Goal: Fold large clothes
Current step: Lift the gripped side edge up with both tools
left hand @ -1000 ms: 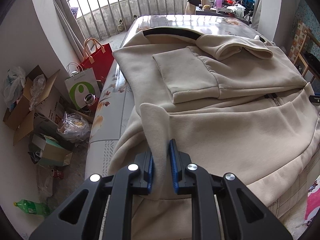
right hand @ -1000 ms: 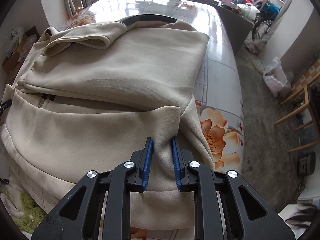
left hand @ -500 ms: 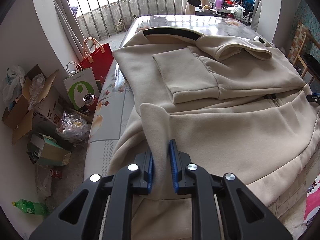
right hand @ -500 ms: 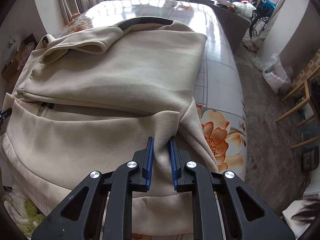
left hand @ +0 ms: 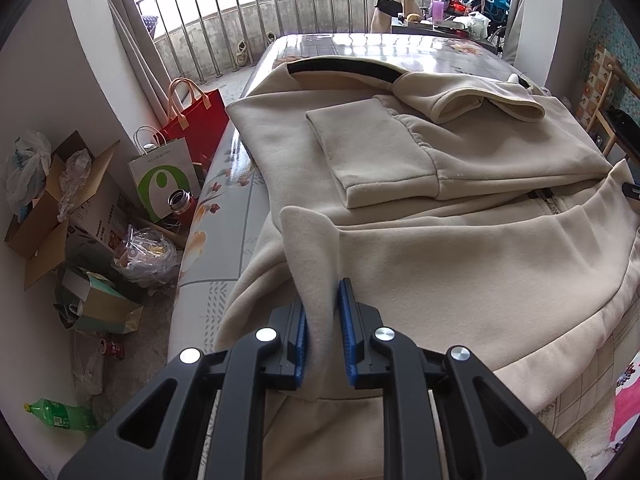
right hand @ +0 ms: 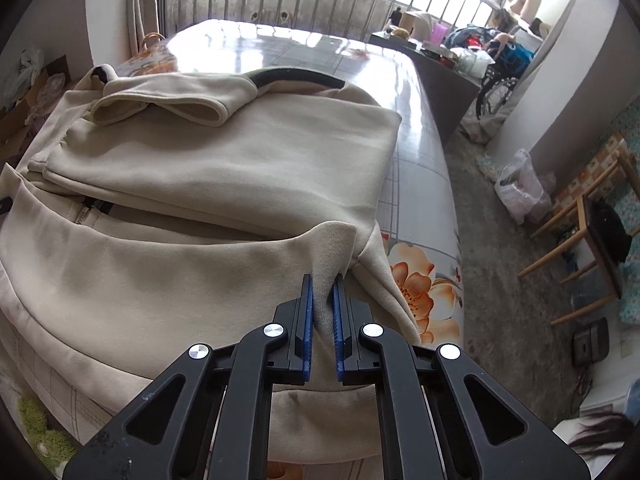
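Both tongs, left tongs and right tongs, were nearly closed, pinching the beige jacket hem; the right had just tightened. Worktop bare behind.

A cluttered home: balcony railing, shopping bags, floral-clothed table.

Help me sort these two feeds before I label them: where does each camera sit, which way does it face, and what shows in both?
Left wrist: sits on the left gripper, looking down along its fingers over the beige jacket toward the balcony railing; only the black fingers show, pinching the hem.
Right wrist: sits on the right gripper, facing the same way; its fingers have just been closing and now pinch the hem.
Shared: the jacket, its folded sleeve, the floral table, the railing.
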`<state>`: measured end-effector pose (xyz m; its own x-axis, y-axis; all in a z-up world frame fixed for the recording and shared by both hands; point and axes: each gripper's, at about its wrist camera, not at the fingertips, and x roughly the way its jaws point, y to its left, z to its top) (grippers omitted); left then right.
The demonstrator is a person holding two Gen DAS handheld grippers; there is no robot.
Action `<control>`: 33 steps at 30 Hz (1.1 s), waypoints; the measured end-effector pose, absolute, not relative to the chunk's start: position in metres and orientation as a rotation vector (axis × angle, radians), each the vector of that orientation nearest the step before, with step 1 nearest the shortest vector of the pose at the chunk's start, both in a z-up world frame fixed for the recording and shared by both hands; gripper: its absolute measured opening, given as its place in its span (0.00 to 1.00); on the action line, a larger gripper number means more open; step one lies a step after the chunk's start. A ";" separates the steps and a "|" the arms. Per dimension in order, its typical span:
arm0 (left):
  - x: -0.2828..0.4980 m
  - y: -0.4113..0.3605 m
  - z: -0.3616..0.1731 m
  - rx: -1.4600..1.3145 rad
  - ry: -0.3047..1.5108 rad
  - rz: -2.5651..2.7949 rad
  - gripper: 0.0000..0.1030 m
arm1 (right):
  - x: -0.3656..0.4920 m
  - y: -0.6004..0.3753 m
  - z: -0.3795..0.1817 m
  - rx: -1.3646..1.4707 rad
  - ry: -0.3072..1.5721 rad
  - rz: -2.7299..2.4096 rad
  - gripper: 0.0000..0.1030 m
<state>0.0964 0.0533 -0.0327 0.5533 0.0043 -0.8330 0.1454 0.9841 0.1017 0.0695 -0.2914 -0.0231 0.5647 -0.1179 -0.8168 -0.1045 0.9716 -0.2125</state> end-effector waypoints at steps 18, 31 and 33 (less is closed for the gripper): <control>0.096 0.044 -0.033 0.209 0.984 -0.054 0.14 | 0.109 -0.367 -0.053 0.316 1.125 0.397 0.44; 0.096 0.041 -0.033 0.221 0.987 -0.042 0.14 | 0.074 -0.299 -0.023 -0.145 0.982 0.216 0.08; 0.096 0.041 -0.033 0.222 0.985 -0.041 0.14 | 0.064 -0.290 -0.017 -0.218 0.944 0.172 0.08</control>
<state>0.0963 0.0406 -0.0332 0.5543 0.0656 -0.8297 0.1351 0.9766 0.1675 0.0643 -0.2901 -0.0168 0.5755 0.0504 -0.8162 -0.2405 0.9644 -0.1100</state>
